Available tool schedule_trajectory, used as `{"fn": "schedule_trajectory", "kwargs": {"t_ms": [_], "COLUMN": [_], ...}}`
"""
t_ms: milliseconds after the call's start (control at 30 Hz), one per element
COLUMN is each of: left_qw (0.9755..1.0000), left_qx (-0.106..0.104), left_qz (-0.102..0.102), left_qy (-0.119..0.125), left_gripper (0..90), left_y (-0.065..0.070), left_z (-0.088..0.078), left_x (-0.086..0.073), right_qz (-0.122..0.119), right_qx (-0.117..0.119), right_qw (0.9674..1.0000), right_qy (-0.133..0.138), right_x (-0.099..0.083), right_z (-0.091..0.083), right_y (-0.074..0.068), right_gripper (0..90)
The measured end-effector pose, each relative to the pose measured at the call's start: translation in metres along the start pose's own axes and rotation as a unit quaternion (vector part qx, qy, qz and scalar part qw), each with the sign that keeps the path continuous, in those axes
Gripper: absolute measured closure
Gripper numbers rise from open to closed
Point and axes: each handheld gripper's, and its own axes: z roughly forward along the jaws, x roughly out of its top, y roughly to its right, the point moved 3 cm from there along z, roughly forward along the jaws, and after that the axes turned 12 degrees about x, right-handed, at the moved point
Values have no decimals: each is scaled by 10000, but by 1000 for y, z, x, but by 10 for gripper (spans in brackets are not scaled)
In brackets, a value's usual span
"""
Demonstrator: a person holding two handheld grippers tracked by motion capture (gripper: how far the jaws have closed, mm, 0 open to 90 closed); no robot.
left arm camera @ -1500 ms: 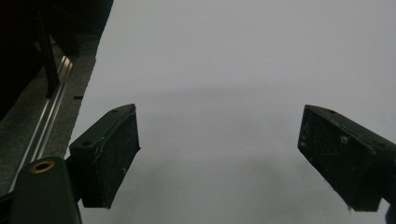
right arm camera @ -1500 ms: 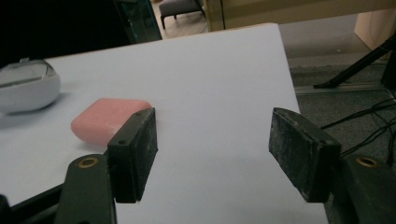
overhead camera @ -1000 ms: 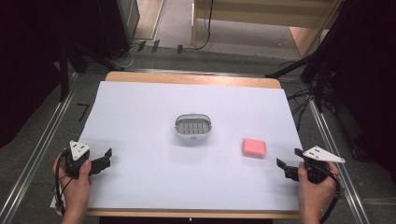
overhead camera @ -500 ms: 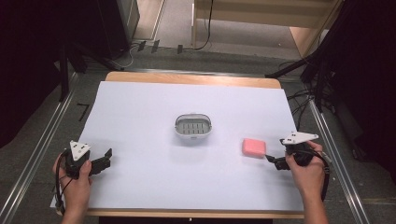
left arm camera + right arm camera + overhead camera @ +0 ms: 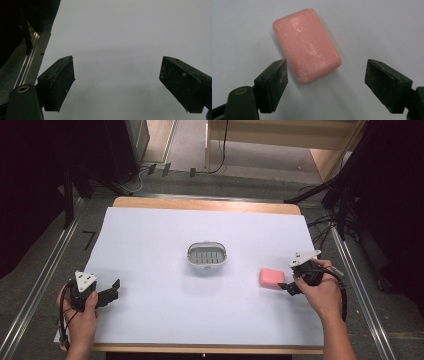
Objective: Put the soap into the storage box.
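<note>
Right gripper (image 5: 289, 287) has slid in toward the pink soap (image 5: 271, 276) at right of centre, jaws just closing yet half-open, empty — skewed bar could squirt away; left gripper (image 5: 111, 291) wide, empty.

No legible txt, labels or nos. anywhere.

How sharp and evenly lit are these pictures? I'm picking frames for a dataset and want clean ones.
High view: soft, the table bright, its surroundings nearly black. Left gripper view: dim and grey, the left gripper fairly crisp, a faint shadow band on the sheet. Right gripper view: the pink soap is sharp with pale scuffs, no glare; the right gripper throws a soft shadow.
</note>
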Motion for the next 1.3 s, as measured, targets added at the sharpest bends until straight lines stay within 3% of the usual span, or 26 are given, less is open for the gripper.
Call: {"fn": "schedule_trajectory", "kwargs": {"t_ms": [533,800,867,967,1167,1300], "left_qw": [10000,10000,10000,10000,10000,10000], "left_qx": [6,2,3,3,4,5], "left_qz": [13,12,14,13,11,13], "left_qy": [-10,-15,-17,-17,-13,-14], "left_gripper": [136,136,137,136,136,136], "left_y": [0,0,0,0,0,0], "left_z": [0,0,0,0,0,0], "left_x": [0,0,0,0,0,0], "right_qz": [-346,-498,-612,-596,-634,-674], "right_qx": [161,282,345,372,475,626], "right_qw": [9972,9947,9929,9913,9887,9869], "right_qy": [-640,-858,-956,-1117,-1276,-1327], "right_x": [21,27,31,32,36,38], "right_z": [14,21,24,29,35,38], "right_y": [3,4,4,3,1,2], "right_gripper": [180,158,167,175,239,339]}}
